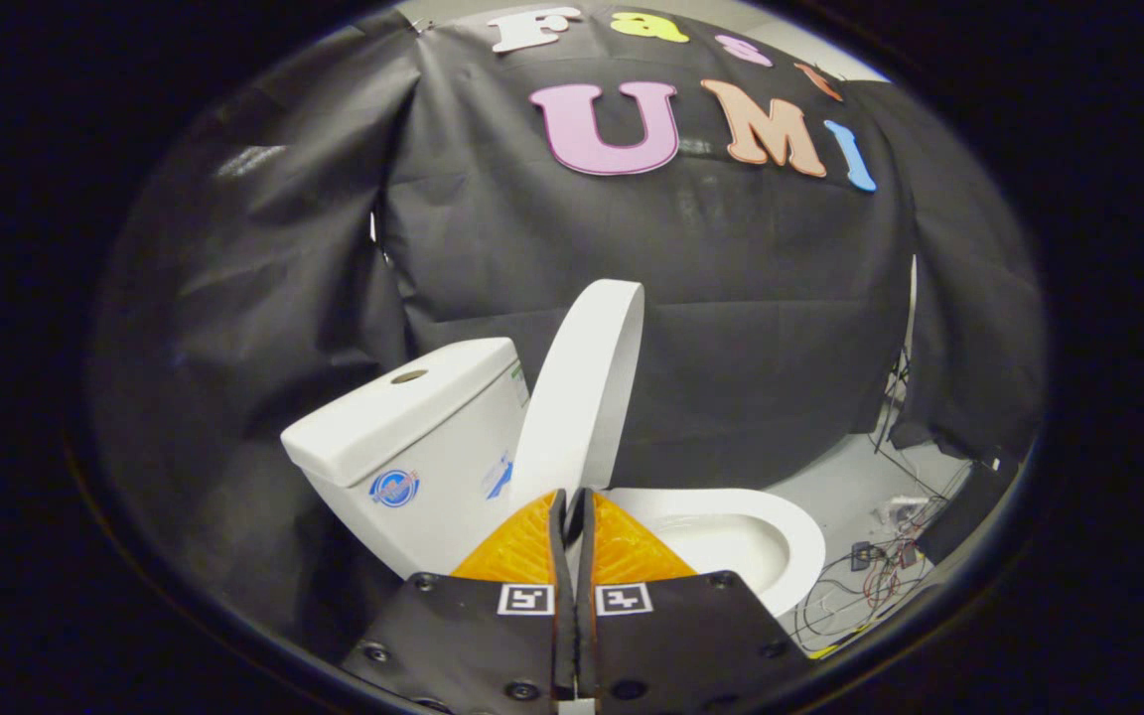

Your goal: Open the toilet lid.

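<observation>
Toilet lid raised near upright, at 12 o'clock just beyond fingers, leaning toward tank at 10 o'clock. Fingers together, holding nothing. Open bowl at 2 o'clock.

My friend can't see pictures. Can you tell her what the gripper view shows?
A white toilet lid stands raised, almost upright, next to the white tank, with the open bowl below it. The claw is nearly closed, its two fingers almost touching, with its tips at the lid's lower edge. Loose cables lie on the floor beyond the bowl.
</observation>
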